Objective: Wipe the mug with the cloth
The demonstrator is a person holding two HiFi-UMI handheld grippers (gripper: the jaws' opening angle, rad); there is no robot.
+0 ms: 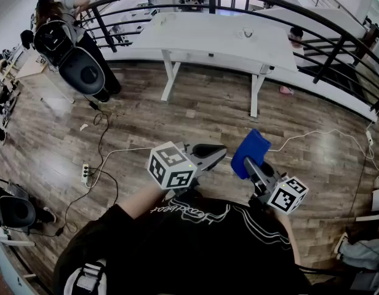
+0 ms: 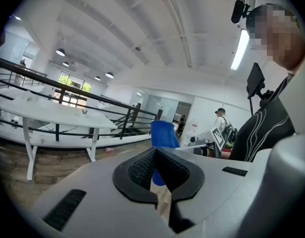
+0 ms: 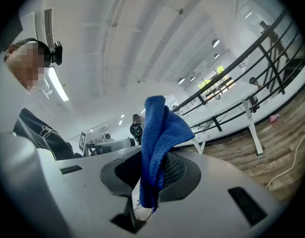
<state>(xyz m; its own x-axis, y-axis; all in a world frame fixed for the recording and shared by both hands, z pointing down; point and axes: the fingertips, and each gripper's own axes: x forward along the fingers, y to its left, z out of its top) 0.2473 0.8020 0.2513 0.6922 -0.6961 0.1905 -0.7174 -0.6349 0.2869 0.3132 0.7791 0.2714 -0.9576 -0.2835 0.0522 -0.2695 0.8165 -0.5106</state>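
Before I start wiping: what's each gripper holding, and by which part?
Right gripper pinches the blue cloth near one bunched end; most stands out past the jaws. Left gripper is shut on nothing.

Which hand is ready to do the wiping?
Right. The right gripper is clamped on the blue cloth, which sticks up out of its jaws. The left gripper is shut with nothing in it, so it probably suits steadying instead.
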